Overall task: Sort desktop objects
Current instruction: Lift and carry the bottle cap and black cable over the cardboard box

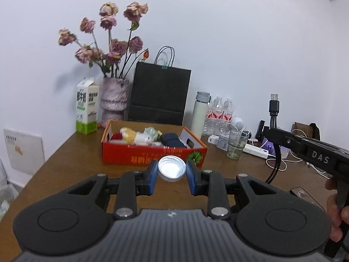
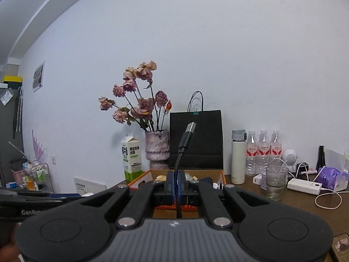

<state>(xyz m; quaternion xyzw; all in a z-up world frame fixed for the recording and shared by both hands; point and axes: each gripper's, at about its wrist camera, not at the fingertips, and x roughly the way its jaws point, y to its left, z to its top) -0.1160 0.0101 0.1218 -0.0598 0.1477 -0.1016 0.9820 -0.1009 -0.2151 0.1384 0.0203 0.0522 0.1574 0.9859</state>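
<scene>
My left gripper [image 1: 171, 170] is shut on a white round lid [image 1: 171, 167], held above the wooden table just in front of the red cardboard box [image 1: 152, 155]. The box holds a plush toy [image 1: 135, 137], a dark case [image 1: 173, 143] and other small items. My right gripper [image 2: 177, 182] is shut on a black USB cable [image 2: 185, 144], whose plug sticks up above the fingers. In the left wrist view the right gripper [image 1: 270, 134] is at the right with the cable [image 1: 274, 109] upright. The box [image 2: 152, 173] lies just beyond the right gripper.
Behind the box stand a milk carton [image 1: 86, 109], a vase of dried roses [image 1: 114, 100] and a black paper bag [image 1: 159, 93]. To the right are a white flask [image 1: 200, 113], water bottles [image 1: 220, 113], a glass [image 1: 236, 144], a power strip [image 1: 255, 149] and cables.
</scene>
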